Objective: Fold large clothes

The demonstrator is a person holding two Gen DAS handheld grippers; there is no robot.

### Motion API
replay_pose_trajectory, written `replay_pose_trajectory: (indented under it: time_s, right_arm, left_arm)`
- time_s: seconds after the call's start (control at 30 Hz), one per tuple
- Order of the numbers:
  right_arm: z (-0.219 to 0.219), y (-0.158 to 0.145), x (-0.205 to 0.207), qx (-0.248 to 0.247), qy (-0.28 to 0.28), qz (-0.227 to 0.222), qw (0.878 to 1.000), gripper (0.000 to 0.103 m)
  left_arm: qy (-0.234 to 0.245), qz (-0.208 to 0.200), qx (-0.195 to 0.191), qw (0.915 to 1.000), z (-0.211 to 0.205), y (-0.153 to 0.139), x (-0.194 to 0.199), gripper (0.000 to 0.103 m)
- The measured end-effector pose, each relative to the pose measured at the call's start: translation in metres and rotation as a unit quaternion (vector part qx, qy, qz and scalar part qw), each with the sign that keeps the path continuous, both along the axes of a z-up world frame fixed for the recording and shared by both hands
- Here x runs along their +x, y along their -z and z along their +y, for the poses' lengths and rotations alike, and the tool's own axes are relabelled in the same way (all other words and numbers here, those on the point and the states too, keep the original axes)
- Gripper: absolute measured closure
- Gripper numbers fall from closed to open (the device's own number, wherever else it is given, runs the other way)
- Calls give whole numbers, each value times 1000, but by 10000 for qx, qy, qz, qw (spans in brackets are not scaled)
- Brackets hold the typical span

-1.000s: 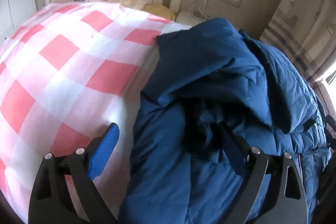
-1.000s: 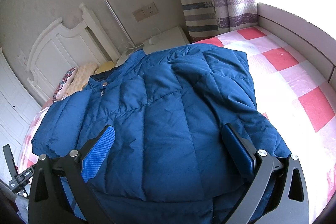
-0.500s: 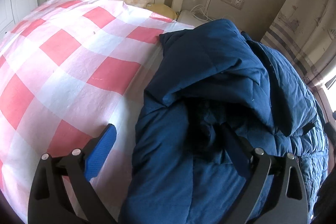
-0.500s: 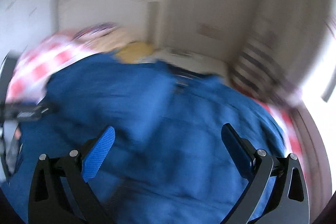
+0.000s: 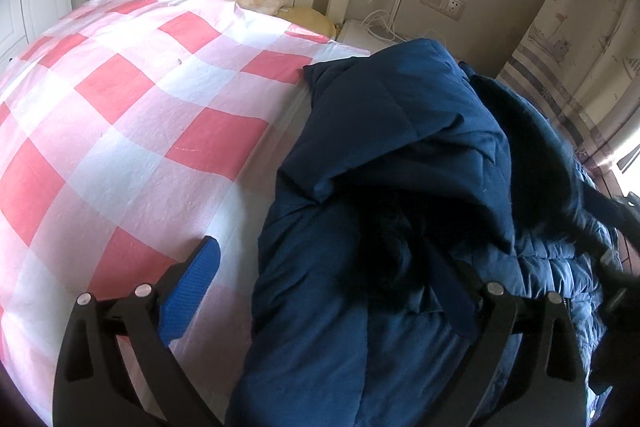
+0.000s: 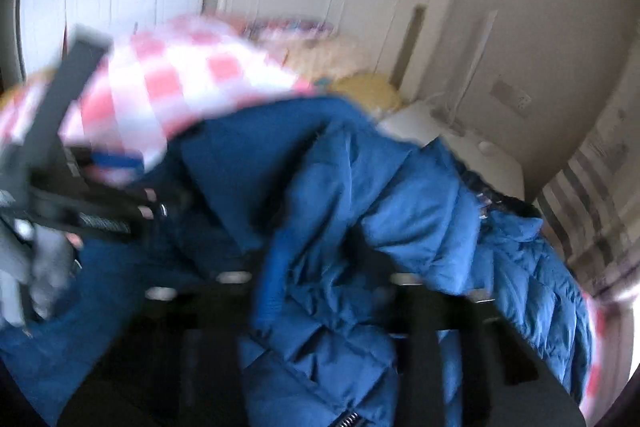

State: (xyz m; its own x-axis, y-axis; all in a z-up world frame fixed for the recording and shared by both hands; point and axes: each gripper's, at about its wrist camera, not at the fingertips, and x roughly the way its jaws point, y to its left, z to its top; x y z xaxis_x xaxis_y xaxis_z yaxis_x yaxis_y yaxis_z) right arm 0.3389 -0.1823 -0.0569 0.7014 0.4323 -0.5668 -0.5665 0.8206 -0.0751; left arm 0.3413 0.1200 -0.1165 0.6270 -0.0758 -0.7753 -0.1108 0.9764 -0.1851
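The blue padded jacket (image 5: 400, 155) lies bunched on the bed's pink-and-white checked sheet (image 5: 132, 131). The left gripper (image 5: 332, 291) stands spread wide, one finger over the sheet, the other against the jacket, pinching nothing. The right gripper (image 6: 316, 291), blurred, has just closed its fingers, clenched on a fold of the jacket.

No text, label, brand, number or sign can be read in either view; the right wrist view is too blurred to tell.
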Motion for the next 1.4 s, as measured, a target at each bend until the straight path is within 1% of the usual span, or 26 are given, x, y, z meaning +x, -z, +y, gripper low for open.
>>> replay_pose_trajectory:
  time_s: [0.07, 0.13, 0.17, 0.2, 0.23, 0.3, 0.37, 0.43, 0.47, 0.5, 0.57, 0.7, 0.9, 0.93, 0.97, 1.0, 1.07, 1.1, 1.13, 1.17, 1.23, 1.27, 1.3, 1.33, 1.37, 1.4]
  right_arm:
    - [-50, -19, -4, 1192, 570, 27, 9912, 91]
    - [-103, -23, -4, 2222, 1257, 201, 9667, 90]
    - [-131, -17, -3, 2553, 1748, 373, 9502, 90]
    - [-147, -10, 0, 2545, 2099, 552, 9424, 90]
    - [-156, -3, 3, 2361, 2339, 728, 9403, 90]
    - [-154, 8, 4, 1678, 2335, 921, 9533, 90]
    - [-126, 12, -6, 772, 1851, 716, 9771, 88]
    - [-95, 12, -15, 199, 1383, 525, 9888, 81]
    - [-83, 11, -17, 118, 1118, 472, 9925, 68]
    - [-70, 9, -20, 51, 890, 402, 9952, 49]
    - [-45, 2, -24, -1, 537, 174, 9984, 21]
    - [-3, -3, -21, -435, 75, -96, 9990, 21]
    - [37, 28, 13, -1264, -160, 217, 9916, 25]
    - [38, 33, 15, -1366, -131, 169, 9904, 28]
    - [36, 34, 17, -1379, -84, 48, 9904, 45]
    - [30, 32, 17, -1172, -113, 58, 9930, 60]
    - [8, 12, 14, -310, 1, 71, 9995, 80]
    - [-13, -3, 10, 301, 209, 21, 9993, 81]
    - [-42, -18, 5, 1094, 446, 29, 9930, 82]
    - [-74, -28, -2, 1900, 701, 70, 9792, 83]
    - [-134, -32, -14, 3193, 1247, 210, 9392, 83]
    - [-174, -23, -21, 3838, 1707, 392, 9067, 82]
    - [-195, -14, -24, 4022, 2039, 553, 8908, 82]
    - [-210, -6, -24, 3998, 2280, 743, 8847, 81]
    - [-224, 8, -22, 3748, 2566, 1047, 8847, 77]
    - [-230, 17, -21, 3614, 2724, 1249, 8830, 64]
  left_arm:
    - [-1, -1, -1, 10000, 0, 0, 0, 4]
    - [-2, -1, -2, 10000, 0, 0, 0, 4]
    - [-2, -3, -8, 10000, 0, 0, 0, 4]
    - [-3, -2, -7, 10000, 0, 0, 1, 4]
    - [-3, -1, -5, 10000, -1, 0, 1, 4]
    - [-2, -5, -13, 10000, 0, 0, 1, 4]
    - [-2, -2, -7, 10000, -1, 0, 1, 4]
    - [-3, -3, -9, 10000, 0, 0, 1, 4]
    - [-3, -3, -8, 10000, 0, 0, 1, 4]
    - [-4, -4, -9, 10000, 0, 0, 1, 4]
    - [-5, -4, -11, 10000, 0, 0, 1, 4]
    - [-1, -6, -14, 10000, 0, 0, 1, 4]
    - [-2, -6, -17, 10000, 0, 0, 1, 3]
    - [-2, -6, -17, 10000, 0, 0, 1, 3]
    - [-2, -6, -17, 10000, 0, 0, 1, 3]
    - [-2, -6, -20, 10000, 0, 0, 2, 3]
    - [-3, -7, -17, 10000, 0, 0, 1, 3]
    - [-4, -6, -16, 10000, 0, 0, 1, 3]
    - [-3, -7, -18, 10000, 0, 0, 1, 3]
    - [-1, -7, -22, 10000, 0, 0, 1, 3]
    - [-2, -11, -28, 10000, 0, 0, 1, 3]
    - [0, -13, -35, 10000, 0, 0, 1, 3]
    - [1, -14, -39, 10000, 0, 0, 2, 3]
    - [2, -14, -39, 10000, -1, 1, 2, 3]
    - [1, -15, -39, 10000, 0, 1, 2, 3]
    - [0, -15, -40, 10000, 0, 1, 2, 3]
